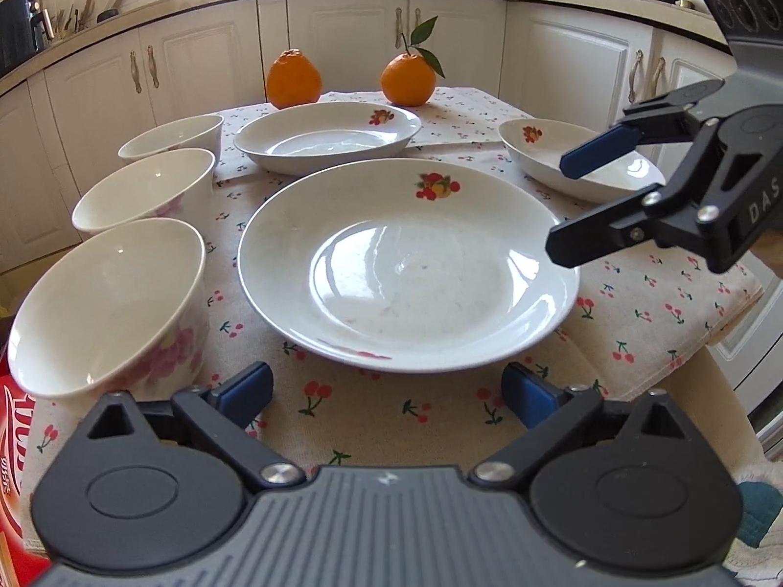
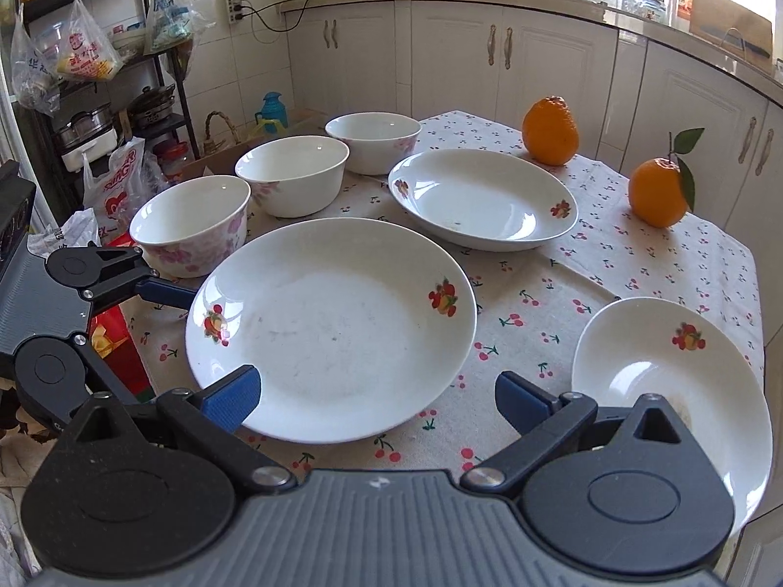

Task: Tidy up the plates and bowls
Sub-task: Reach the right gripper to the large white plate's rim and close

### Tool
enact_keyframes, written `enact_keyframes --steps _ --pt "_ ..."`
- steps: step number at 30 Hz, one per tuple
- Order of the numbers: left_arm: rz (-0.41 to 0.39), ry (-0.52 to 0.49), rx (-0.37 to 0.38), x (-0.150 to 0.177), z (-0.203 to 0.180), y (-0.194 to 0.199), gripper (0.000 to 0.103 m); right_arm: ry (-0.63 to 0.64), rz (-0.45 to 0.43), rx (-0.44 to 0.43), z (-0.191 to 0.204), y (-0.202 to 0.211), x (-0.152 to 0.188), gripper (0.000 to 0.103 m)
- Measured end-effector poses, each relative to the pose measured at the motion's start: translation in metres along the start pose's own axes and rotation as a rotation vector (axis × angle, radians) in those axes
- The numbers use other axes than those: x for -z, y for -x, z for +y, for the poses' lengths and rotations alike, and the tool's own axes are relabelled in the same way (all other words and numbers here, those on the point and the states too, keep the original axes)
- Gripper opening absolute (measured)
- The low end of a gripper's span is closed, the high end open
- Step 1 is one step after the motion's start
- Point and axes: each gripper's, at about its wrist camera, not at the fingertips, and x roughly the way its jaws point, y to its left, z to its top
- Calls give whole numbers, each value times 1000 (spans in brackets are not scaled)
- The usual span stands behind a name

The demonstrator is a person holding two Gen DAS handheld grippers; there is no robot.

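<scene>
Left wrist view looks over a table (image 1: 440, 420) under a cherry-print cloth, with the big plate (image 1: 408, 264) straight ahead. Three bowls (image 1: 105, 303) stand in a row along its left, apart from each other and from the plate. Behind it lies an oval dish (image 1: 327, 136), and to the right a small dish (image 1: 580, 159). Two oranges (image 1: 293, 79) sit at the far edge, no part of the job as far as I can judge.

The left gripper (image 1: 386, 394) stands wide with nothing between its jaws, just short of the big plate's near rim. The right gripper (image 1: 570, 205) reaches in from the right, also spread and empty, one finger above the small dish and the other by the big plate's right rim; in the right wrist view (image 2: 374, 398) its pads flank the plate's near edge without pressing on it.

All of this looks like glazed ceramic: stiff, smooth, likely slippery under the pads, and apt to chip if knocked or dropped. The big plate is probably the heaviest piece, and it lies flat, so only the raised rim offers a hold. A pinch across the rim, one pad above and one beneath, seems best. The bowls look lighter; their upright walls should take a grip over the lip. Stacking calls for gentle setting down.
</scene>
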Motion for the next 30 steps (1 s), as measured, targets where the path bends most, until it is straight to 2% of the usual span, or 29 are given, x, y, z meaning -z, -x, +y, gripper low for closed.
enact_keyframes --steps 4,15,21,24,30 --pt "-8 -1 0 0 -1 -2 103 34 34 -8 -9 -20 -11 103" --pt "-18 14 -18 -1 -3 -3 103 111 128 -112 -31 -70 -42 103" --pt "-20 10 -16 -1 -4 -2 103 125 176 -213 -43 -89 -58 103" --pt "-21 4 -9 -2 -4 -3 103 101 192 -262 -49 -95 -66 94" --pt "-23 -18 8 -4 -8 -4 102 65 217 -306 -56 -106 -72 89"
